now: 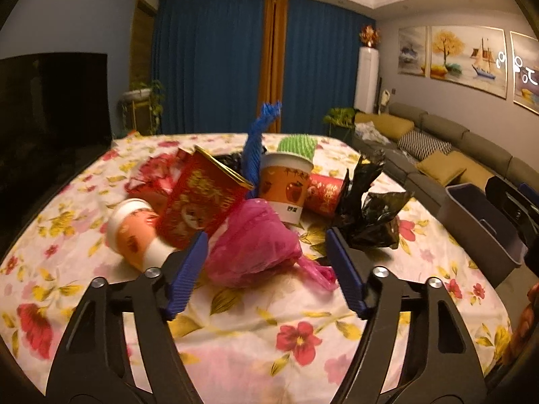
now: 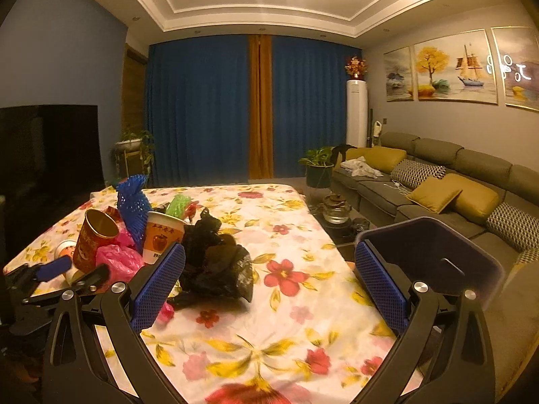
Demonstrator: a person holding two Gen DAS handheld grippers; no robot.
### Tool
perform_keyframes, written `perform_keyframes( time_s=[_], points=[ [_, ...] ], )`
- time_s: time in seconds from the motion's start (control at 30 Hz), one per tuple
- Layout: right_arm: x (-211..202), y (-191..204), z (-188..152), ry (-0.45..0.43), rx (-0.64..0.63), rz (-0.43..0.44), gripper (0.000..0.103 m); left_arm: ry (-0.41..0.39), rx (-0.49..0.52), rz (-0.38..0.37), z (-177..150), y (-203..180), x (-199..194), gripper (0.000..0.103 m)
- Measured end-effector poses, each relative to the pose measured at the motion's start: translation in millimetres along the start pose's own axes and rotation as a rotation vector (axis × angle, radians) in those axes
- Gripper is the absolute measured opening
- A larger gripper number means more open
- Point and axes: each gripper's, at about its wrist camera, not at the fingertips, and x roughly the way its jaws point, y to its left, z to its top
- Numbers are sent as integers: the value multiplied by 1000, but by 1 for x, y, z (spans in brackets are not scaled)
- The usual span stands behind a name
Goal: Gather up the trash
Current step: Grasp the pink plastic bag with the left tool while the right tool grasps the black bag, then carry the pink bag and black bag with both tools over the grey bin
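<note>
Trash is heaped on the floral tablecloth (image 1: 256, 336). My left gripper (image 1: 266, 235) is open around a crumpled pink plastic bag (image 1: 256, 242); the left pad is close to the bag's side, the right pad stands apart. Behind it are a tilted red-and-gold cup (image 1: 198, 202), an upright orange apple cup (image 1: 283, 188), a lying orange cup (image 1: 134, 232) and blue foam netting (image 1: 256, 148). A black plastic bag (image 1: 367, 215) lies to the right. My right gripper (image 2: 269, 245) is open over the cloth, with the black bag (image 2: 215, 262) just beside its left finger and nothing between the pads.
A dark grey bin (image 2: 438, 245) stands off the table's right edge, behind the right finger. A green foam net (image 1: 296, 143) and a red cup (image 1: 323, 192) lie farther back. A sofa (image 2: 438, 181) runs along the right wall, a TV (image 2: 47, 148) stands at left.
</note>
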Motion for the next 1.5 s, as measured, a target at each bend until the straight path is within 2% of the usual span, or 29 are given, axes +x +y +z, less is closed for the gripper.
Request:
perform_keyframes(
  time_s=[0.17,0.23,0.4,0.43,0.53,0.6,0.83,0.87,0.97,1.23,1.33,1.4,1.5],
  points=[
    [22,6,1,26,-6,30,98,49,-13,-24,4,7,27,58],
    [30,9,2,37,-9,44,98,70,-9,-22,5,9,35,47],
    [45,18,2,48,-28,71,98,96,-32,-39,7,16,49,31],
    [49,20,1,53,-31,75,98,98,-32,-40,8,16,51,25],
    [57,25,1,65,-38,81,96,104,-33,-54,8,18,55,10],
    [61,27,1,73,-40,86,93,99,-27,-62,7,18,55,4],
    [80,40,6,93,-51,112,88,35,-62,-126,11,28,33,1],
    [82,42,7,93,-55,116,84,25,-64,-128,11,25,27,1],
    [92,49,7,106,-60,126,82,-3,-71,-128,13,28,15,1],
    [122,54,9,154,-41,145,62,-22,-106,-119,9,41,2,1],
    [132,58,8,179,-51,158,44,-18,-108,-122,7,42,2,1],
    [134,61,6,195,-62,167,23,-16,-108,-128,6,42,1,1],
    [133,57,5,193,-50,185,13,-20,-103,-135,5,39,-3,1]
  ],
)
